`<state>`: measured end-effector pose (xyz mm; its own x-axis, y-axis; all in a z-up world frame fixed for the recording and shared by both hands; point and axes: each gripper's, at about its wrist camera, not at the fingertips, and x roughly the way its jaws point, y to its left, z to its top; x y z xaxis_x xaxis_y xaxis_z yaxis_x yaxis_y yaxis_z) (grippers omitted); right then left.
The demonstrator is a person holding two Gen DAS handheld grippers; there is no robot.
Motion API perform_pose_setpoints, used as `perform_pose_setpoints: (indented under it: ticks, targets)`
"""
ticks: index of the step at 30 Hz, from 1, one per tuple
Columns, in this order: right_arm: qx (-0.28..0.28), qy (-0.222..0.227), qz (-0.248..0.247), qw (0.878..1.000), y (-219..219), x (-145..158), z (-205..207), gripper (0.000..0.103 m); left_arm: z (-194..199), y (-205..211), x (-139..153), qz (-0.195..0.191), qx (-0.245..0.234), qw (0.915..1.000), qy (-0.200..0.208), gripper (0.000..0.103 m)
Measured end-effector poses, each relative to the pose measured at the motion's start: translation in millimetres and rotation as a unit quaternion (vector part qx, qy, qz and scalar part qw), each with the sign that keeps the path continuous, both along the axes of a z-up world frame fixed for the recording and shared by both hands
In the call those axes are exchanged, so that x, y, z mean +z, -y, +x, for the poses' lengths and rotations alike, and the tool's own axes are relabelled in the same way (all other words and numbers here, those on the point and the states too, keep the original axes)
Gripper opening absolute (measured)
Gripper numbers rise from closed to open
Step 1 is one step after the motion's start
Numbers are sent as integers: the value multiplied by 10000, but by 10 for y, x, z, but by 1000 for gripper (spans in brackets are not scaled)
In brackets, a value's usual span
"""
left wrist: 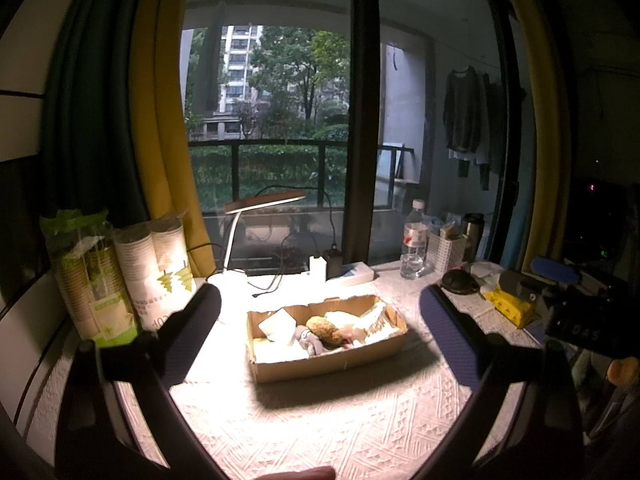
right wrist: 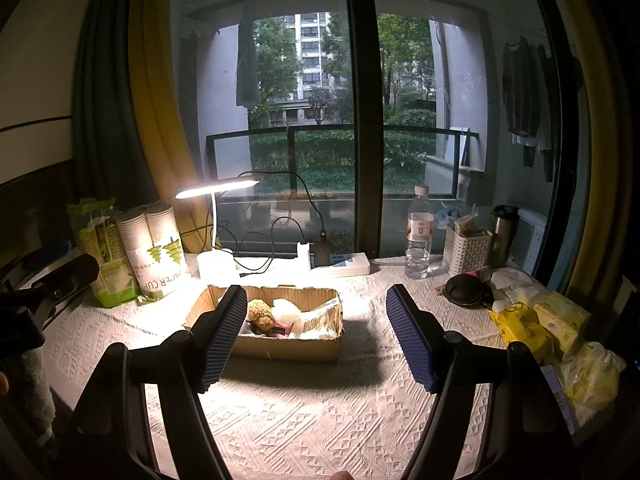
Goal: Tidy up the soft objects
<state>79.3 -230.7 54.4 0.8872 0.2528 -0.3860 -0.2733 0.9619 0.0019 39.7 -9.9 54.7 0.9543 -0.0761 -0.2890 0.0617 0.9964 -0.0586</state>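
A shallow cardboard box (left wrist: 336, 364) (right wrist: 288, 350) sits on the white textured tablecloth under the lamp. Inside lie several soft things: a brown fuzzy ball (left wrist: 322, 326) (right wrist: 260, 314), white cloths (left wrist: 278, 326) and a grey and pink piece (left wrist: 310, 342). My left gripper (left wrist: 320, 304) hovers in front of the box with its blue-padded fingers wide apart and nothing between them. My right gripper (right wrist: 316, 304) is open too, held in front of the box; its left finger (right wrist: 224, 332) overlaps the box's left part in the picture. The right gripper's body (left wrist: 568, 300) shows at the right edge of the left wrist view.
Sleeves of paper cups (left wrist: 152, 272) (right wrist: 156, 248) stand at the left. A lit desk lamp (right wrist: 216, 190), a power strip (right wrist: 340, 264), a water bottle (right wrist: 418, 236), a white basket (right wrist: 466, 248) and a steel mug (right wrist: 502, 232) line the window. Yellow tissue packs (right wrist: 532, 328) lie at the right.
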Motion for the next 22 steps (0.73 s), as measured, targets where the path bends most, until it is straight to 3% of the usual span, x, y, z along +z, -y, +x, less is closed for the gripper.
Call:
perform_pose_setpoints:
  ticks: [22]
  targets:
    - [2,-46,-4,10000,11,-53,1,75,5,43,-23,16,-54,10000,-6,100]
